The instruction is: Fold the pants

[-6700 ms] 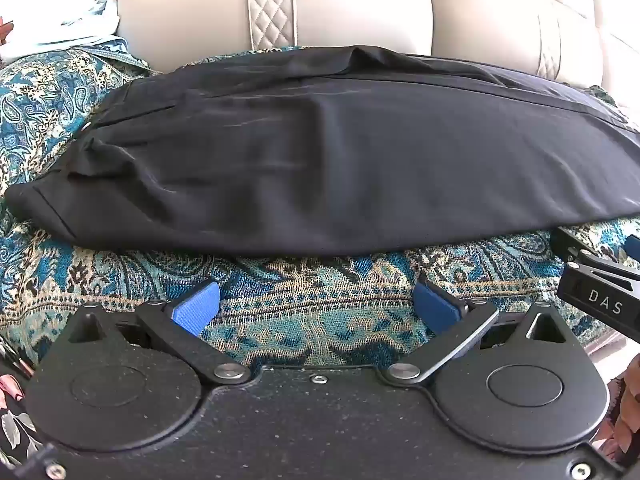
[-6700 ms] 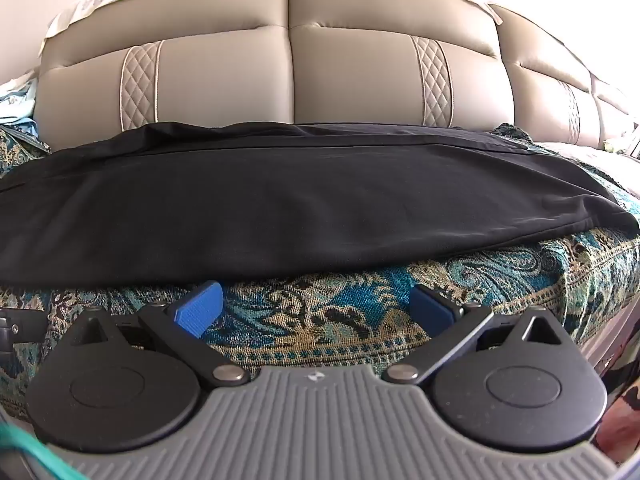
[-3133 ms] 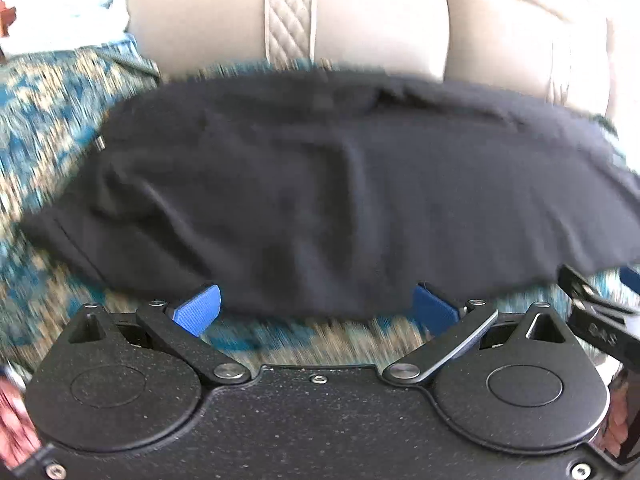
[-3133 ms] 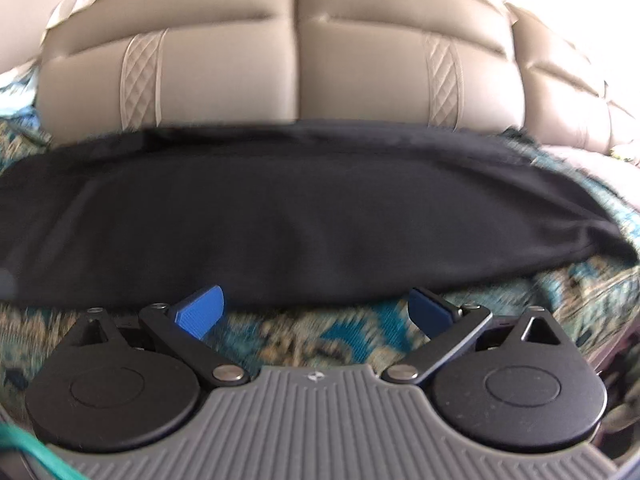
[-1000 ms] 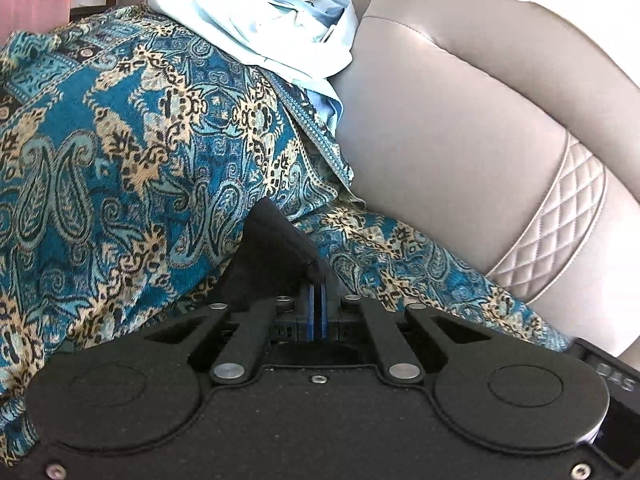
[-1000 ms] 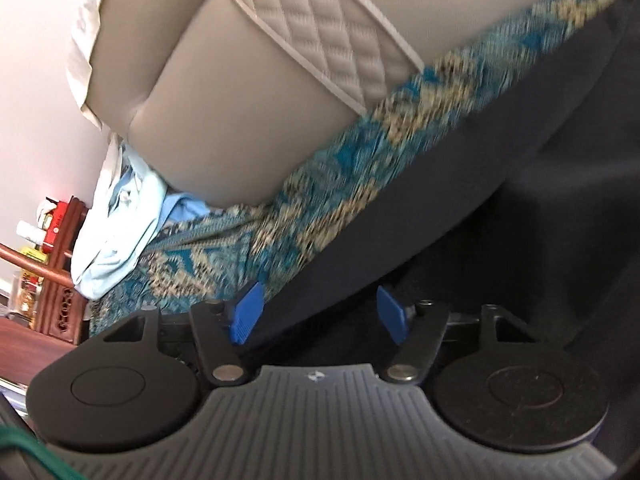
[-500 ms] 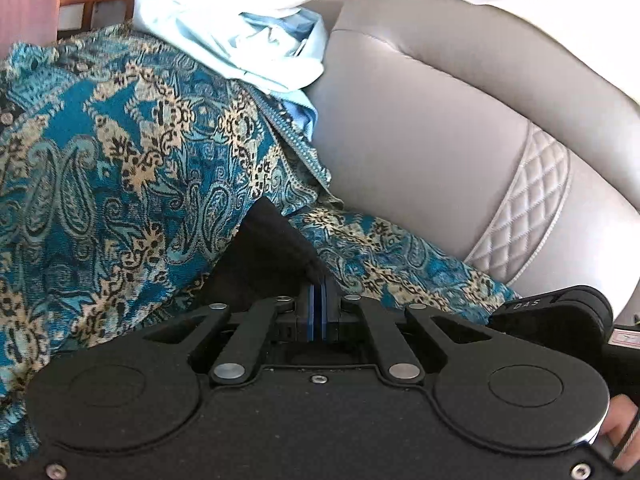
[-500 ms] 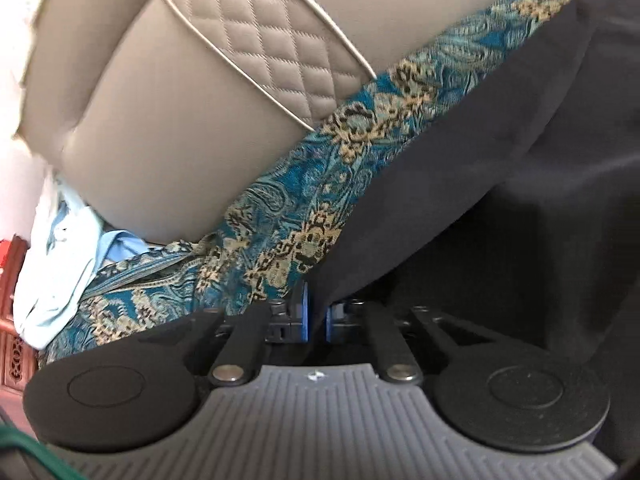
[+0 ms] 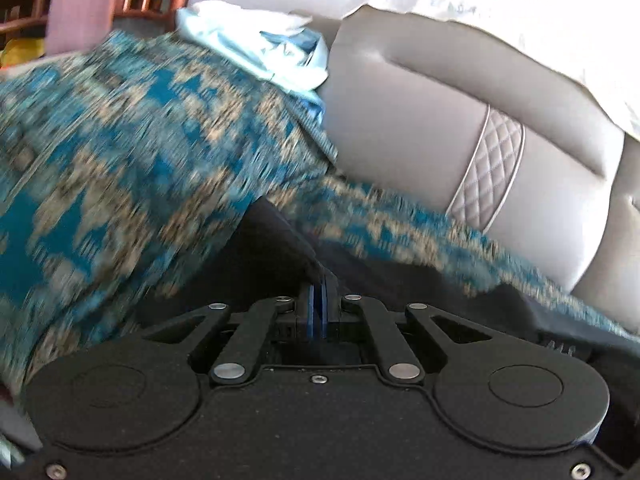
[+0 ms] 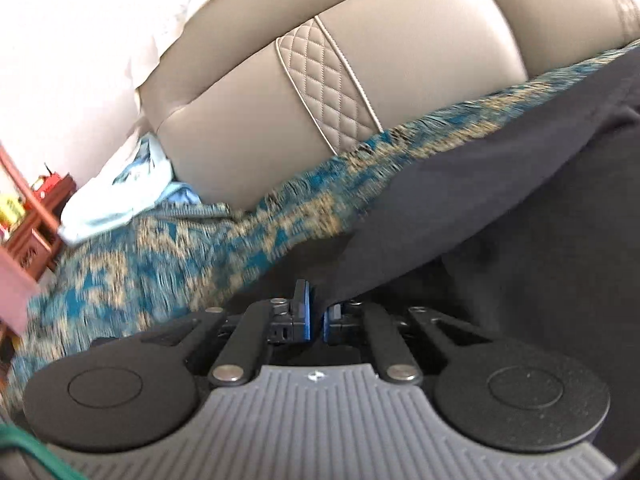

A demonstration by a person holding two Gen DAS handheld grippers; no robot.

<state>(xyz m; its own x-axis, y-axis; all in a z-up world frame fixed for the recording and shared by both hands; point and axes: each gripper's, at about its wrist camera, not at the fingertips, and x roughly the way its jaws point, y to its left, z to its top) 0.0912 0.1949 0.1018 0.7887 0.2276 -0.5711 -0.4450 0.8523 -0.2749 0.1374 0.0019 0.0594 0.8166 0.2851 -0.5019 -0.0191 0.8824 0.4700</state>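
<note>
The black pants (image 10: 520,208) lie on a blue paisley cover over the sofa seat. My left gripper (image 9: 318,304) is shut on a corner of the black pants (image 9: 272,248), with the cloth bunched up just ahead of the blue pads. My right gripper (image 10: 316,312) is shut on the edge of the pants, and the fabric runs from the pads up to the right. Both views are blurred by motion. Most of the pants are hidden below the grippers.
The beige leather sofa backrest (image 9: 440,120) with a quilted strip (image 10: 328,80) stands close behind. The paisley cover (image 9: 120,160) drapes the seat on the left. A light blue garment (image 9: 276,52) lies bunched at the left end. Wooden furniture (image 10: 36,208) stands beyond.
Both grippers moved from the front of the pants to their left end and shut on the cloth. Over the last half second both have lifted and pulled the fabric, with motion blur.
</note>
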